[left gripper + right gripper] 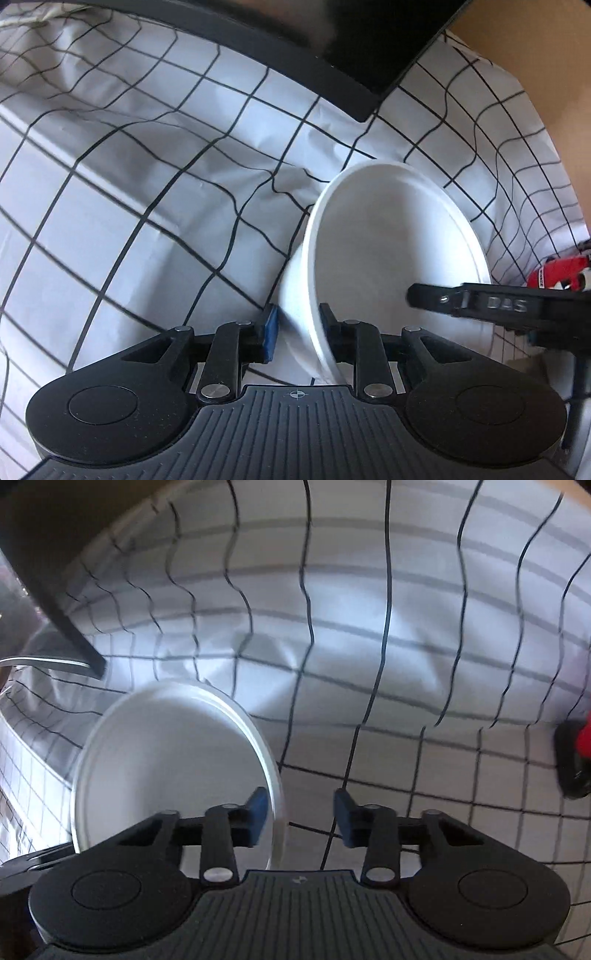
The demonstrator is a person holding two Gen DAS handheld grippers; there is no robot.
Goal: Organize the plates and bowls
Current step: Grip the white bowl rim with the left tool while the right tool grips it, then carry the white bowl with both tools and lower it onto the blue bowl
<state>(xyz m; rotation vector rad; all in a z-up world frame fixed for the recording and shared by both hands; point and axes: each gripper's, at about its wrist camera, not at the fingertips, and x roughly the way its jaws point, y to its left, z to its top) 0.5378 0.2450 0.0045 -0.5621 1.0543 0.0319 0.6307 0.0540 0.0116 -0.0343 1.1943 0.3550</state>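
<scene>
In the lower middle of my left view, my left gripper straddles the wall of the white bowl — one blue pad outside, one inside. The outer pad looks a little off the wall, so I cannot tell if it pinches. I think the bowl tilts because only its near edge is caught. It sits over the checked cloth, below the black board at the top. My right gripper has nothing between its pads; its left pad is over the bowl's inside, the other over bare cloth. I guess it came close to help. A red thing waits at the right edge.
</scene>
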